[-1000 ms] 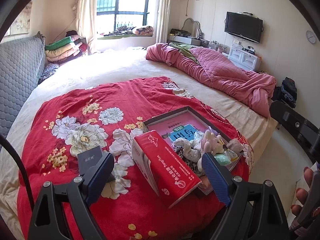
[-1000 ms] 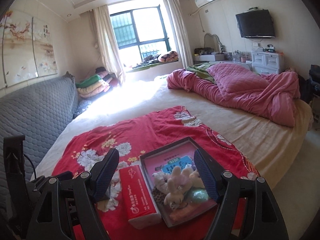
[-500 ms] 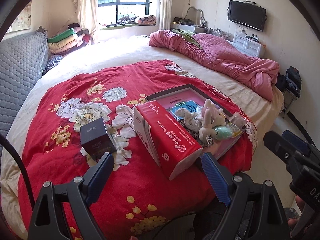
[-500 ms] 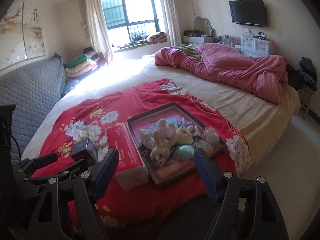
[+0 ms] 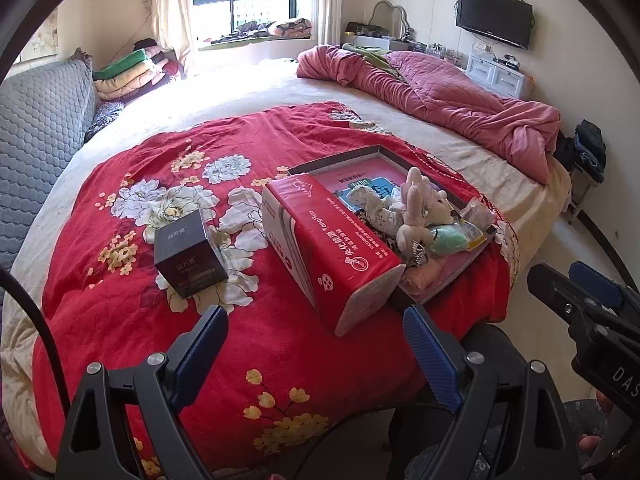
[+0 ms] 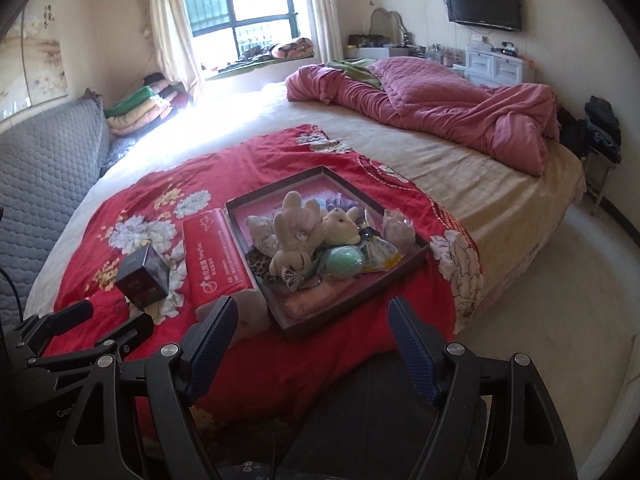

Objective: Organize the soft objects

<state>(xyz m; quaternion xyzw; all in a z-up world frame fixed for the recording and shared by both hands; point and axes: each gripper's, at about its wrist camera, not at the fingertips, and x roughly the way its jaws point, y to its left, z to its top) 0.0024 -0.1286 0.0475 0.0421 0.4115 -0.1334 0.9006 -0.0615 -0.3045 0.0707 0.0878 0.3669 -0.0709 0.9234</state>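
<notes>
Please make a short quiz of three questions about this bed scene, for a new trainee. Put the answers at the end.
1. True or false: the right claw is shut on a plush toy.
2. What lies directly between the dark small box and the shallow tray on the red floral blanket?
A) a pink quilt
B) a long red pack
C) a folded towel
3. Fill in: the plush rabbit and the mint green ball lie ____ the tray.

Key:
1. False. Both the right claw and the left claw are open and hold nothing.
2. B, the long red pack.
3. Inside.
</notes>
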